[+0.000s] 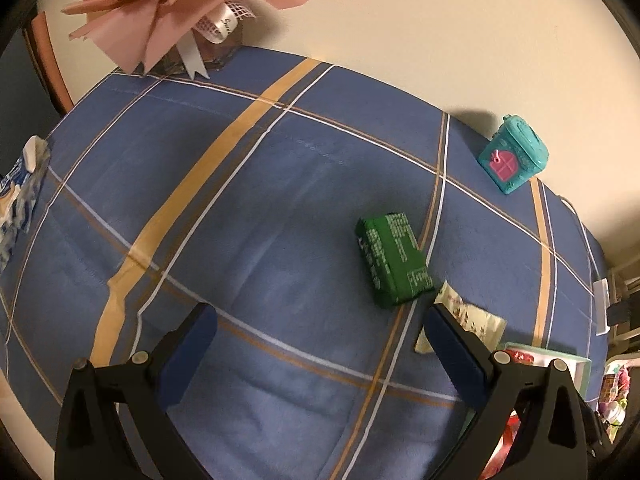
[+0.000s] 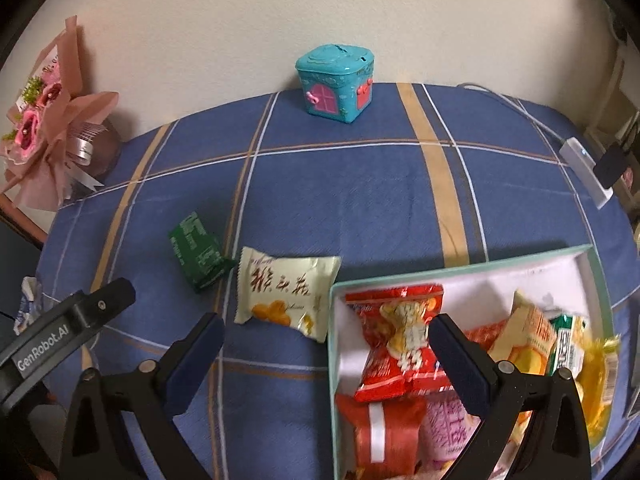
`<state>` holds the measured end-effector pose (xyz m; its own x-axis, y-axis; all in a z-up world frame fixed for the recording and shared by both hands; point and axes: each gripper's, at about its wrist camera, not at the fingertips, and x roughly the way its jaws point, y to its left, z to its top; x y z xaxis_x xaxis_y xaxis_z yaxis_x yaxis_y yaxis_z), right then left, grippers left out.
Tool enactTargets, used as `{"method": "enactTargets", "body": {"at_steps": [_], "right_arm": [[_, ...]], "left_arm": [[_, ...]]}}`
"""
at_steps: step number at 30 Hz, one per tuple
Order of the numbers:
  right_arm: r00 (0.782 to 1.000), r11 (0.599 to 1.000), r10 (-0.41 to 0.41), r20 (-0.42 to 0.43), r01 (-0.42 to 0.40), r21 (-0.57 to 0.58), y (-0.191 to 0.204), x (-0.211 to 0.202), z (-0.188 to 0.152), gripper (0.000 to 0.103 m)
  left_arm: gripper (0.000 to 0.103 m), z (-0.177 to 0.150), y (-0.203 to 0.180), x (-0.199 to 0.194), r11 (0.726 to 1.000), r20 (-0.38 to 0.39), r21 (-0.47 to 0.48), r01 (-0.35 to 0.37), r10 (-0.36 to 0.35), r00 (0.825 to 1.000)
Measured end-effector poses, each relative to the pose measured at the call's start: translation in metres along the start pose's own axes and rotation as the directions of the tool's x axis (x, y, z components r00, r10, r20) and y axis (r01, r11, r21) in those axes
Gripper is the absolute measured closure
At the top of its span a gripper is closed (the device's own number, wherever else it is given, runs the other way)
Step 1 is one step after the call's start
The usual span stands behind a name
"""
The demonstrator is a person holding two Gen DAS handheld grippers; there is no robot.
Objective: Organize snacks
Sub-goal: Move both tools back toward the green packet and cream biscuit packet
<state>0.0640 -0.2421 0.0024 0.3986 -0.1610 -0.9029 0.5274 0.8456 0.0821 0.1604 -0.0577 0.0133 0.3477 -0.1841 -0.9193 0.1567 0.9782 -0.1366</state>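
The one label that reads cleanly is "GenRobot.AI", printed in white along the black body of the left gripper (image 2: 96, 312) where it enters the right wrist view from the lower left. The cream snack packet (image 2: 286, 293) carries large red-brown characters and a picture of orange pieces; it lies flat on the blue plaid cloth (image 2: 360, 208) with its long axis running left to right, its right end just beside the left wall of the mint-rimmed box (image 2: 460, 270). The green box (image 1: 394, 264) bears white print too small to read; its long axis runs from far-left to near-right in the left wrist view, its near corner close to the cream packet. Both grippers hover with jaws spread wide and nothing between them; the right gripper (image 2: 326, 340) hangs over the box's left edge. Inside the box lie a red-and-yellow packet (image 2: 396, 336), a red parcel with a white ribbon (image 2: 378, 432), a pink packet (image 2: 450, 428) and orange-yellow packets, lettering blurred. Against the wall stand a teal house-shaped tin (image 2: 338, 86) and a pink paper bouquet (image 2: 44, 128). A blue-and-white wrapper (image 1: 20, 196) lies at the cloth's left edge.
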Motion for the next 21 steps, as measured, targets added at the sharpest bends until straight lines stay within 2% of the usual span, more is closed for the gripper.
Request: {"method": "enactTargets", "body": {"at_steps": [13,17,21], "right_arm": [[1.0,0.999,-0.03,0.007,0.03,0.016,-0.014,0.029,0.02,0.0],[0.999,0.999,-0.034,0.007,0.034,0.021,-0.018,0.034,0.022,0.0],[0.999,0.999,-0.04,-0.008,0.04,0.02,-0.019,0.04,0.02,0.0]], "left_arm": [[0.0,0.01,-0.032,0.042,0.997,0.012,0.083,-0.004,0.003,1.0],[0.0,0.015,-0.041,0.049,0.994,0.041,0.109,-0.015,0.011,0.999],[0.001,0.019,-0.048,0.057,0.993,0.047,0.117,0.011,-0.017,0.999]]}}
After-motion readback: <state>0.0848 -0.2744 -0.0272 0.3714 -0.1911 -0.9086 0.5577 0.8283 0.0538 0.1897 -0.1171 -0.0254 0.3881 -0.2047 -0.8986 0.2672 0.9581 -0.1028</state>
